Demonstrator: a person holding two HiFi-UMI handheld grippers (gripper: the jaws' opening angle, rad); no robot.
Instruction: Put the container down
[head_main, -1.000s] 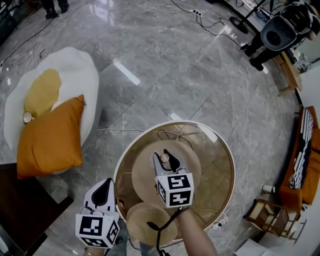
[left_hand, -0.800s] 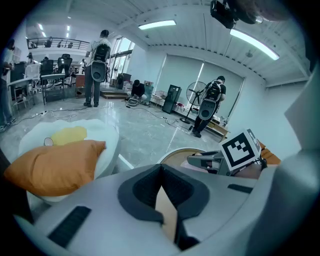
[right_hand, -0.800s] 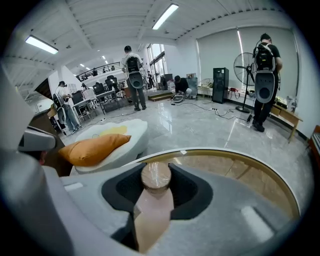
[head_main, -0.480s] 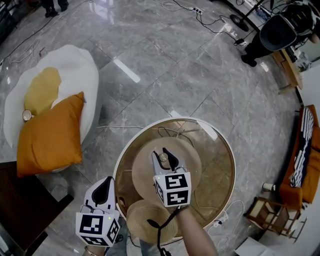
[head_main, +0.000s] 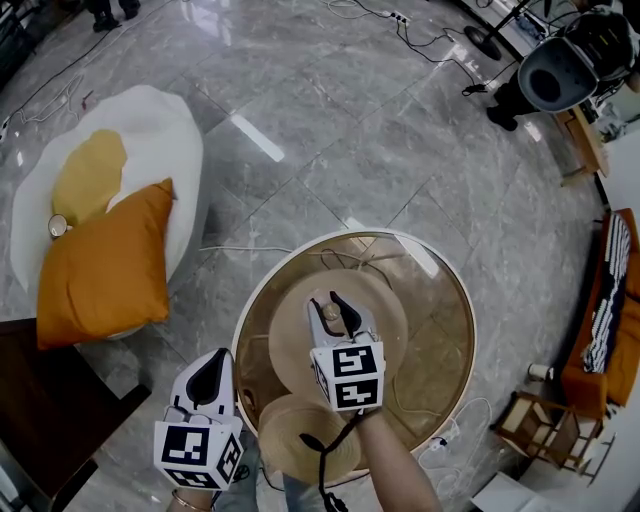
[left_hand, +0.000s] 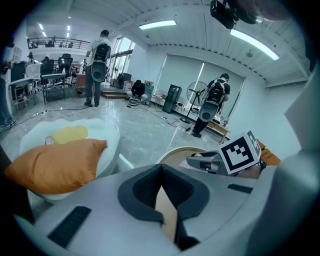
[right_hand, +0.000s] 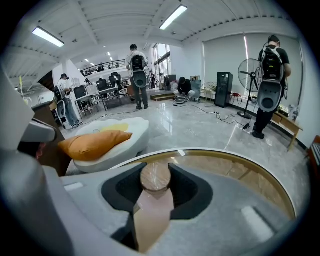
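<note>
Step in hand: set-down, not yet done.

R gripper (head_main: 331, 309) is pinching the small wood-lidded container (right_hand: 155, 177). Both pads press on the lid's sides at the jaw tips.

L gripper (head_main: 207, 380), lower left of head view, has its jaws pressed together w/ nothing between. It hangs at the table edge, well apart from the work.

Location: the container sits just below centre of the head view, over the round glass table (head_main: 470, 340) and above the tan disc (head_main: 390, 305) seen under the glass. Contact w/ the glass can't be told from any view.

Orientation: the round wood-grain top faces up toward the head cam, so the container reads as upright, axis approx. vertical. The body is hidden below the jaws, so its height vs width isn't confirmed.

Recommendations:
- Lower straight down and keep the lid level.
- Don't spread the jaws until the base bears on the glass. Hard glass means a dropped container could bounce or skid.
- Open only enough to clear the lid, then back out along the jaw line, toward frame bottom, w/o side nudge.
</note>
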